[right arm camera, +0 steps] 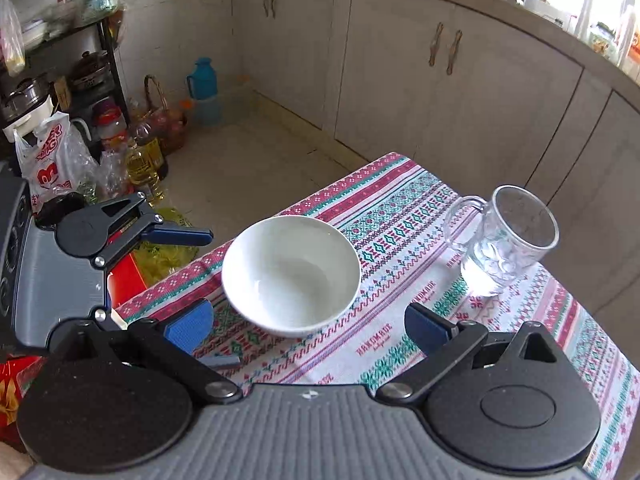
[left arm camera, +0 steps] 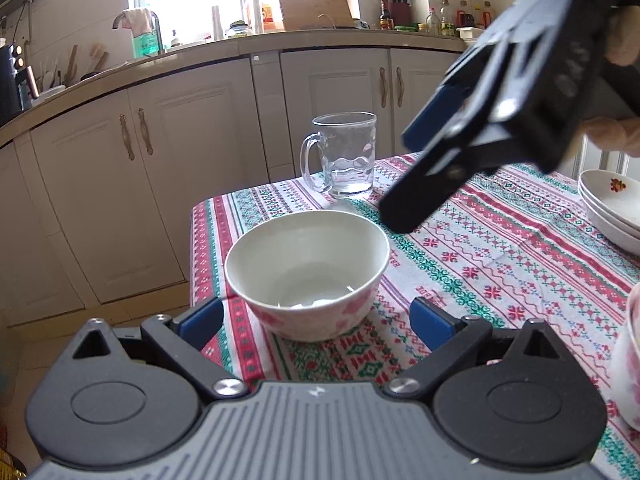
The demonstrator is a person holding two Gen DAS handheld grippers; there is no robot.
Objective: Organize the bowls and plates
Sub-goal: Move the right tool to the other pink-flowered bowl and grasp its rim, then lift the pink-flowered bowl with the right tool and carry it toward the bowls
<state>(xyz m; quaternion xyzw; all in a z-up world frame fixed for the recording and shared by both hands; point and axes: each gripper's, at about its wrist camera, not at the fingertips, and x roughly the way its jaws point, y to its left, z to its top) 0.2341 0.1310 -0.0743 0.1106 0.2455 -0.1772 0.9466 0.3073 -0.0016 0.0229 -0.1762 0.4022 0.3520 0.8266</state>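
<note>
1. My left gripper [left arm camera: 316,322]: jaws spread wide, holding nothing. Blue pads sit low at either side of the bowl, not touching it.
2. My right gripper [right arm camera: 308,326]: jaws also wide apart, nothing held. It hangs above the table, looking down into the same bowl.
3. Bowl [left arm camera: 307,270]: white inside, pink pattern outside, upright on the tablecloth [left arm camera: 500,248] near the table's corner. Looks empty.
4. Second bowl [left arm camera: 630,364] with the same pink pattern, cut off at the right edge of the left view, on the cloth.
5. Stack of plates [left arm camera: 612,210], white with a flower print, further right on the table, well apart from the first bowl.
6. Glass mug [left arm camera: 344,156] behind the bowl, upright, handle to the left, near the table's far edge.
7. Beyond the table: cream cabinets [left arm camera: 160,168], countertop with bottles [left arm camera: 440,18].
</note>
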